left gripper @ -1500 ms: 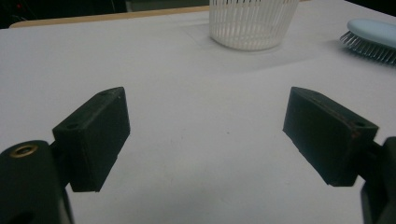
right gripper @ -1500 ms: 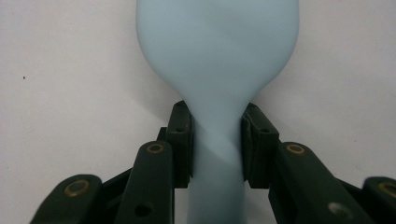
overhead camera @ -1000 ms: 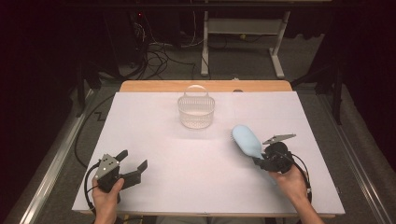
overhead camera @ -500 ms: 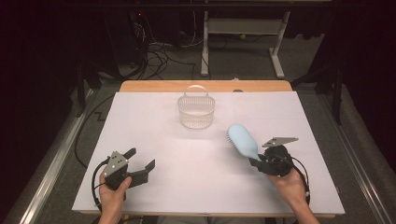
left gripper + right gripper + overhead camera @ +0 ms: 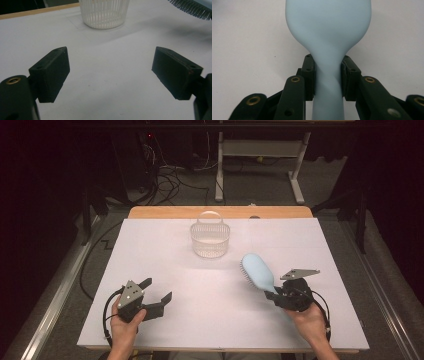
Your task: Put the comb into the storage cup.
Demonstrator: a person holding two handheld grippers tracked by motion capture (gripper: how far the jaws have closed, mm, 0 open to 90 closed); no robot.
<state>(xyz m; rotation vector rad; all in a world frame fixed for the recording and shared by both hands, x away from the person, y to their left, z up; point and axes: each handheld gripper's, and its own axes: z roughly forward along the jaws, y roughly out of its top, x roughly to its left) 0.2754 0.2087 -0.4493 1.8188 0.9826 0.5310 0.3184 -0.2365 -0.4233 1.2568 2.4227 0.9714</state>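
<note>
Over white table [image 5: 220,320], right gripper [image 5: 274,295] clamps hairbrush [image 5: 257,270] handle (head free for basket [image 5: 210,240]); left gripper [image 5: 156,293] gapes empty

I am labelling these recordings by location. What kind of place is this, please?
Probably a lab or workshop set up for recording, not a home. A white table stands in a dark room, loose cables lie on the floor behind it, and a bare metal frame stands farther back.

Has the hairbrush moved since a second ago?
Yes: the hairbrush, held in the right gripper, has drifted slightly left, nearer the basket.
</note>
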